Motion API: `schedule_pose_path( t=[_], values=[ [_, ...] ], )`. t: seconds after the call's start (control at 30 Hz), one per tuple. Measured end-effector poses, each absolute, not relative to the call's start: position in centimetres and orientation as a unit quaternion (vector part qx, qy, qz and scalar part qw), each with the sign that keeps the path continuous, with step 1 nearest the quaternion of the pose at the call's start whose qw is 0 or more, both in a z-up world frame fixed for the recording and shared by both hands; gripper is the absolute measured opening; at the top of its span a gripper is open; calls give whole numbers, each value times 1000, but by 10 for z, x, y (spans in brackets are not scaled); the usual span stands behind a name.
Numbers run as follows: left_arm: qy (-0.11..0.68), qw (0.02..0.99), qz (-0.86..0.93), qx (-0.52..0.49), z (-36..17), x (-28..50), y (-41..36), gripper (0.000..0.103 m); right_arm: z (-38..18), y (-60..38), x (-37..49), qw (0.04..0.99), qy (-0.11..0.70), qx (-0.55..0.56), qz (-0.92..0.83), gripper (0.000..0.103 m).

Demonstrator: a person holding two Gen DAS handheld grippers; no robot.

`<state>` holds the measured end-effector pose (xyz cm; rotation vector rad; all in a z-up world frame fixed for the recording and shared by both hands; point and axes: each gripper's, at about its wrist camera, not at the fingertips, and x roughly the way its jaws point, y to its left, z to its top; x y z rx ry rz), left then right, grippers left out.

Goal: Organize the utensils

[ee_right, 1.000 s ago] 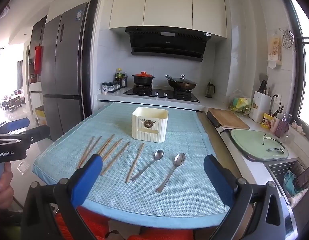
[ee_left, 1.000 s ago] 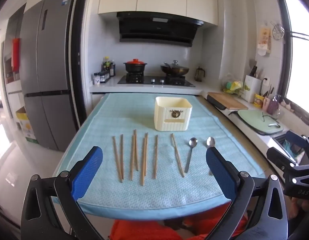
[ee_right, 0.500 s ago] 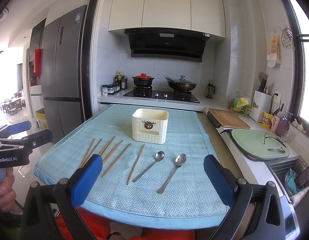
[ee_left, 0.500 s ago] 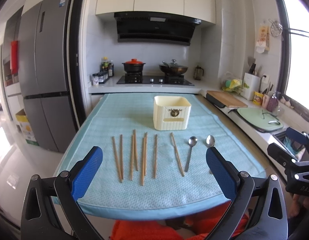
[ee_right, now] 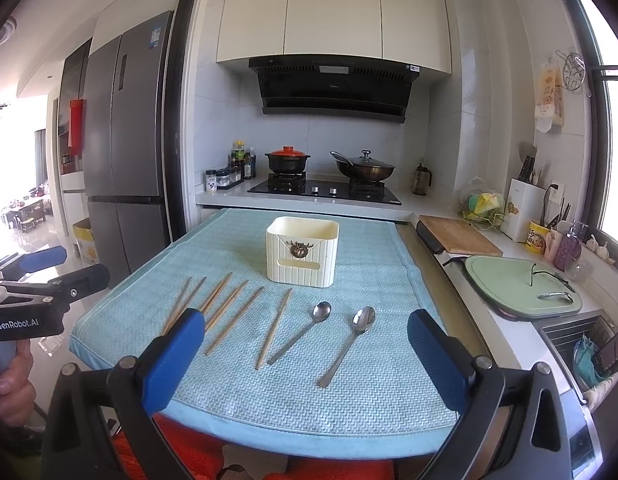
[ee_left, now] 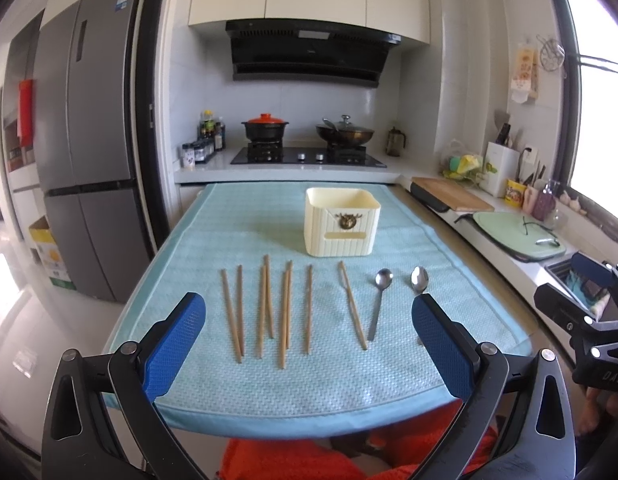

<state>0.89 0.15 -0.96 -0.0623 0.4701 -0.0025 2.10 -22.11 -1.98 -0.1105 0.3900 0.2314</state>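
A cream holder [ee_left: 341,222] stands upright on the desk's blue mat [ee_left: 245,224], its top open, probably so the utensils can be dropped in standing up. Everything else lies flat in a row on the near side of the holder, spaced apart, likely so that each piece can be picked singly.

By count, eight chopsticks [ee_left: 269,304] lie near and left of the holder, though the rightmost pair overlaps and is hard to separate. Two spoons [ee_right: 341,336] lie near and right of it, bowls toward the holder.

Nothing is in the holder yet, as far as its rim shows. The left gripper [ee_left: 309,344] and right gripper [ee_right: 305,352] both hover short of the row, jaws wide and empty.
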Motion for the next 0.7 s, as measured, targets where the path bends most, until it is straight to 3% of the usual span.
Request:
schedule_pose_path(
  t=[0.7],
  values=[
    [238,971,-6,-31,-16,13,3,103,-23,-218,20,973,193,-58,116,103]
  ],
)
